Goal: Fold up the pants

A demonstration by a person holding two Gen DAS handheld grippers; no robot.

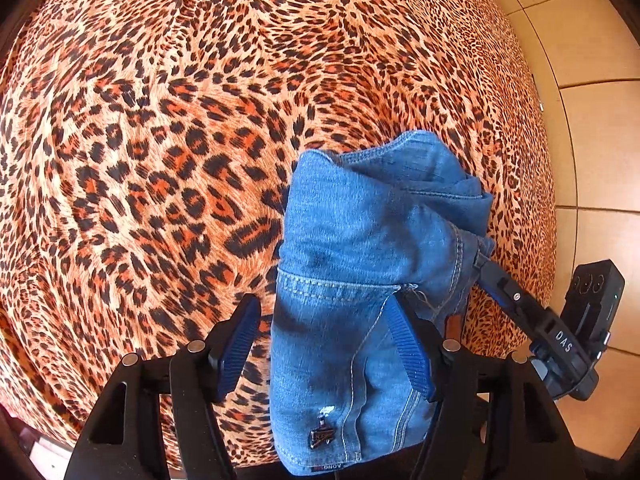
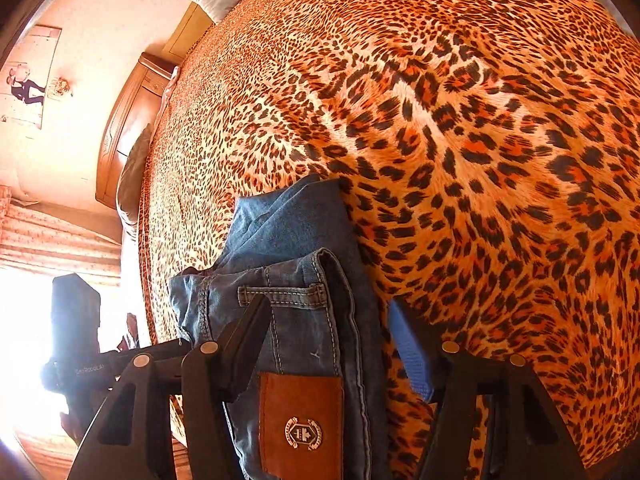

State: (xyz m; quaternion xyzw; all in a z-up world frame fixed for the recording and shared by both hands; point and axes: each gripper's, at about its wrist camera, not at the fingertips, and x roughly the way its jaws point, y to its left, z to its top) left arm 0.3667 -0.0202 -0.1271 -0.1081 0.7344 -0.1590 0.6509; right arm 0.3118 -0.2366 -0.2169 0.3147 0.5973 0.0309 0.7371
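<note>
i see the jeans (image 1: 360,280) already a compact bundle at lower centre on the bedspread (image 1: 160,160). left gripper (image 1: 326,350) gapes, right gripper (image 2: 332,354) looks apart too (nothing pinched); only tidying left.

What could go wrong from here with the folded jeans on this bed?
1. The folded jeans lie near the edge of the leopard-print bedspread, with tiled floor close by; a careless nudge could send them over.
2. The top layers bunch loosely, so releasing could let the fold spring open.
3. The left gripper stands open astride the denim, its blue fingers against the cloth; lifting away might drag a layer.
</note>
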